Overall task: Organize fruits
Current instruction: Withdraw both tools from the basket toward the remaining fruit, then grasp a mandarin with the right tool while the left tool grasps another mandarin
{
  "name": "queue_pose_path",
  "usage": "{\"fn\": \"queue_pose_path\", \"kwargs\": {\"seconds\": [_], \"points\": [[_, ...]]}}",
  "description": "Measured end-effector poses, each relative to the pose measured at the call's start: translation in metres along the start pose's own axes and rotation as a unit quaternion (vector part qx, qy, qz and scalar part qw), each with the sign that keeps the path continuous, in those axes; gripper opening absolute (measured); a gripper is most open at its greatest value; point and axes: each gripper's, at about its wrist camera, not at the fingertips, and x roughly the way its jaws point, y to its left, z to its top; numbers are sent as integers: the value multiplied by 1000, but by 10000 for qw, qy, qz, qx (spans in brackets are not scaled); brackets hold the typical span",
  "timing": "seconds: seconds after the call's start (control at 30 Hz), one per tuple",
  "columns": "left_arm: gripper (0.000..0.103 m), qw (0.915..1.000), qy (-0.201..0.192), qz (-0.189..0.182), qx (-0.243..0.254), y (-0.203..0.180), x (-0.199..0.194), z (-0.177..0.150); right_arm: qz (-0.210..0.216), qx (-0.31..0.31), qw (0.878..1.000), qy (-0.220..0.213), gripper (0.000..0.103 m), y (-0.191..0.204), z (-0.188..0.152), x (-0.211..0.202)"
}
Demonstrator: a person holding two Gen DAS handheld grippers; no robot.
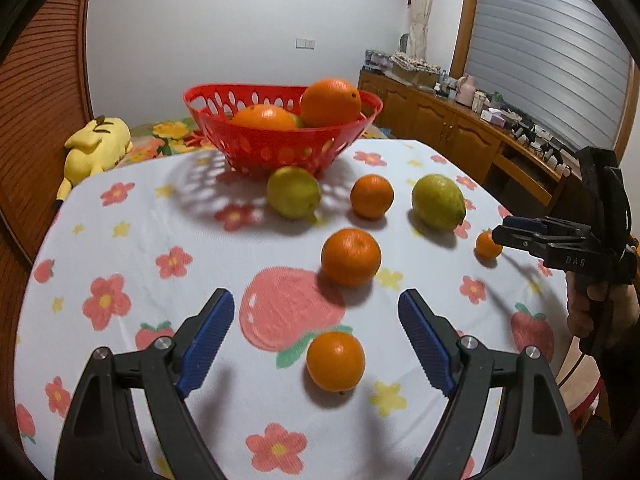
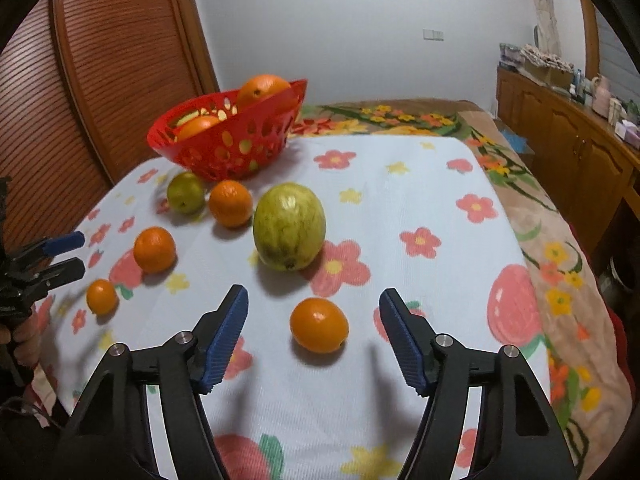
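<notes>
A red basket [image 1: 276,146] with two big oranges [image 1: 330,102] stands at the table's far side; it also shows in the right wrist view [image 2: 240,140]. My left gripper [image 1: 316,306] is open above a small orange [image 1: 336,361]. Beyond lie another orange [image 1: 351,257], a third orange [image 1: 372,196] and two green-yellow fruits [image 1: 293,191] [image 1: 438,201]. My right gripper [image 2: 313,306] is open around an orange [image 2: 319,325], with a large green-yellow fruit [image 2: 289,227] just beyond. The right gripper [image 1: 520,230] shows at the right of the left wrist view, beside that small orange [image 1: 488,245].
The table wears a white cloth with flowers and strawberries [image 1: 120,248]. A yellow plush toy [image 1: 98,146] lies beyond the table's left edge. A wooden sideboard [image 1: 460,128] with clutter runs along the right wall. A floral blanket [image 2: 520,184] lies to the table's right.
</notes>
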Motion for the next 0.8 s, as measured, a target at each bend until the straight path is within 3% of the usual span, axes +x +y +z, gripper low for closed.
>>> {"fn": "queue_pose_path", "kwargs": {"seconds": [0.8], "points": [[84,9995,288,-48,-151,3,12,-22,-267,6,9980,569,34,0,-6,30]]}}
